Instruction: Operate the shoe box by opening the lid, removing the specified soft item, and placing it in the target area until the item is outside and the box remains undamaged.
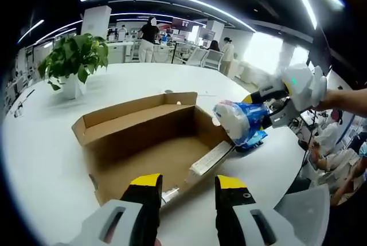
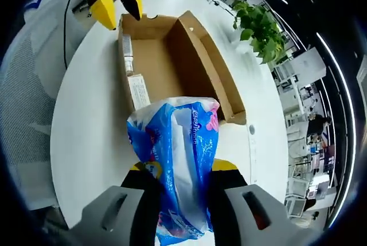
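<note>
An open brown cardboard shoe box (image 1: 143,137) lies on the round white table (image 1: 46,160), its lid flap (image 1: 135,110) folded back on the far side. My left gripper (image 1: 188,191) stands open at the box's near edge with nothing between its fingers. To the right, just outside the box, my right gripper (image 1: 269,108) holds a blue and white soft pack (image 1: 241,121) above the table. In the right gripper view the soft pack (image 2: 175,154) sits between the jaws of my right gripper (image 2: 180,180), with the shoe box (image 2: 166,62) beyond it and the left gripper (image 2: 117,2) at its far end.
A potted green plant (image 1: 74,62) stands at the table's back left, plant (image 2: 258,28). Small white items (image 2: 137,88) lie inside the box. A person's sleeve (image 1: 350,100) reaches in from the right. Office desks, chairs and people are behind the table.
</note>
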`<state>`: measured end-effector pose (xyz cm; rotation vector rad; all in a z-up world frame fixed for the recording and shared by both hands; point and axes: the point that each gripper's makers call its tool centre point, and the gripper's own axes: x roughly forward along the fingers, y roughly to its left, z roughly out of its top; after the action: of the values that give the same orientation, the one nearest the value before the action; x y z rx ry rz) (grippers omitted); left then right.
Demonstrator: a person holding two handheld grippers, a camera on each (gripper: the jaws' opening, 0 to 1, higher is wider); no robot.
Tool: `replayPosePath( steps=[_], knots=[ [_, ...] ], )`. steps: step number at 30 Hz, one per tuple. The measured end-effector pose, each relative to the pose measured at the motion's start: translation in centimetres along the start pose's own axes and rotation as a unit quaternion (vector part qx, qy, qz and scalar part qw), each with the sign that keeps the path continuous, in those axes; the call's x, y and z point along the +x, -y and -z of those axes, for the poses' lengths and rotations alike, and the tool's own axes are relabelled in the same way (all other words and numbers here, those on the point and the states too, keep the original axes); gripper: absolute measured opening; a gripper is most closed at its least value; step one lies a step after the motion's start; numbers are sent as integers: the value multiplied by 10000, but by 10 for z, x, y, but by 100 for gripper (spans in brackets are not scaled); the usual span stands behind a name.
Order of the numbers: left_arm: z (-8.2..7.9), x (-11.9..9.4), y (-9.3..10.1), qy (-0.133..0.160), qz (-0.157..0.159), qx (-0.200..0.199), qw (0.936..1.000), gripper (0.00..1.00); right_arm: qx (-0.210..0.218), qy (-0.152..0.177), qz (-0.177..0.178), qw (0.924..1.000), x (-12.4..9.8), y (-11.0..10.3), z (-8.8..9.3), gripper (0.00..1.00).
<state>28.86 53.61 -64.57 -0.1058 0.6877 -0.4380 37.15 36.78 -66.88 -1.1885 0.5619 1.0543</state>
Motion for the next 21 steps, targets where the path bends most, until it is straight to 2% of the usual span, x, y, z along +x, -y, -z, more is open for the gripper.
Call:
replayPosePath(
  steps=[11,21],
  knots=[
    [-4,3,11,-24,68,114,9999,37,287,-184,78,9994,-16,-12,39,28],
    [-4,6,24,-65,123,197,9997,37,633,-469,186,9967,-36,-25,87,28]
  ],
)
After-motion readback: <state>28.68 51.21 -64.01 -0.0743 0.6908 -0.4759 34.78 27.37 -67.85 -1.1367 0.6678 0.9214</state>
